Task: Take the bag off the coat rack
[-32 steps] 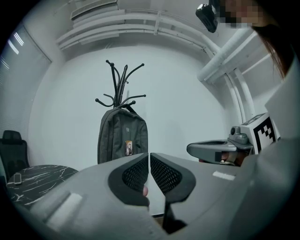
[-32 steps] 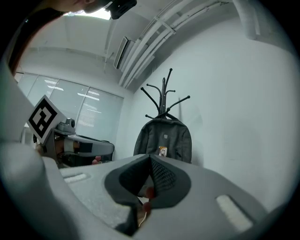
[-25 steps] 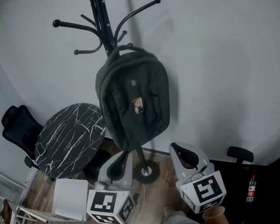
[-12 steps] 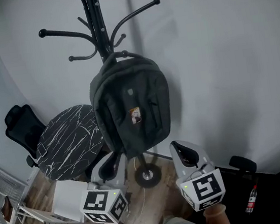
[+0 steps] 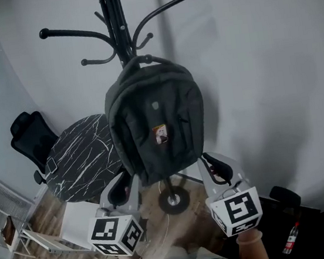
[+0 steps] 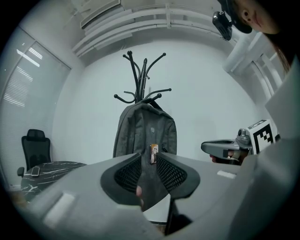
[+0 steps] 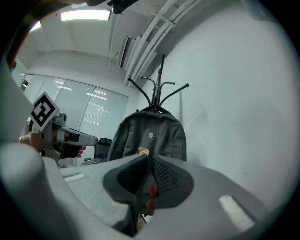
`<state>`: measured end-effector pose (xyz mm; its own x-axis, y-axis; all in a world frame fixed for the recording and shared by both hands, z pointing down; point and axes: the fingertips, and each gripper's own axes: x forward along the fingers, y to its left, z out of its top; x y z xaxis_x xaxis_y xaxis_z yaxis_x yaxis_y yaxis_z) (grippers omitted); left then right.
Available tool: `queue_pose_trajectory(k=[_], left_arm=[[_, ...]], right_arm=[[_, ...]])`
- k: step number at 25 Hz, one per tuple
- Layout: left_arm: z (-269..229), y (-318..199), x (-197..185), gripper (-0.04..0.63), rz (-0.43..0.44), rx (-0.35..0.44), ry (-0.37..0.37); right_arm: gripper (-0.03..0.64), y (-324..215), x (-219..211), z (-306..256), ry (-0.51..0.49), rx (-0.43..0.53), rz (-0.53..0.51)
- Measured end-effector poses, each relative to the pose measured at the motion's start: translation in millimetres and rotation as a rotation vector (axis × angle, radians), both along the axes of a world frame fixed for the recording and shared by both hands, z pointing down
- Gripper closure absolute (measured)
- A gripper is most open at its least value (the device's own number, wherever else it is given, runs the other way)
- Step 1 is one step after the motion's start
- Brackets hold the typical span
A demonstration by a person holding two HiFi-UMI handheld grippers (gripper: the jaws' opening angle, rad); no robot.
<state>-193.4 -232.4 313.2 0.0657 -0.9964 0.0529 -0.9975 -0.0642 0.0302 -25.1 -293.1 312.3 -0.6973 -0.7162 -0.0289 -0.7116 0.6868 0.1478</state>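
Note:
A dark grey backpack [image 5: 155, 124] with a small picture patch hangs by its top loop from the black coat rack [image 5: 117, 25] against the white wall. My left gripper [image 5: 123, 183] is just below the bag's lower left corner. Its jaws have just been opening and now stand apart, with nothing between them. My right gripper [image 5: 210, 166] is by the lower right corner; its jaws have just been opening to a narrow slit, also with nothing in it. The left gripper view frames the backpack [image 6: 143, 133] beyond the left gripper [image 6: 149, 158]. The right gripper view frames the backpack [image 7: 150, 136] beyond the right gripper [image 7: 148, 158].
A round black marble table [image 5: 80, 163] with a phone [image 5: 52, 165] on it stands left of the rack, with a black office chair [image 5: 29, 134] behind it and a white seat [image 5: 74, 223] in front. The rack's base [image 5: 173, 200] rests on wood flooring. A red-labelled bottle [image 5: 292, 236] stands at the lower right.
Both grippers have moved forward and now flank the bag's bottom. The bag and rack look the same.

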Motion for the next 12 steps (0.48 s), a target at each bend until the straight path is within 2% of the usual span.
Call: queue_pose_trajectory(k=[5,12], left_arm=[[6.5,-13.4,-7.7,0.471,-0.002,-0.027,0.005],[6.3,-33.7,-26.6,0.443,-0.026,-0.022,0.009]], right_arm=[[0.568,-17.5,-3.3,0.3,-0.002,0.002,0.011],[0.551,-45.1,-5.8,5.1,0.014,-0.013,0.046]])
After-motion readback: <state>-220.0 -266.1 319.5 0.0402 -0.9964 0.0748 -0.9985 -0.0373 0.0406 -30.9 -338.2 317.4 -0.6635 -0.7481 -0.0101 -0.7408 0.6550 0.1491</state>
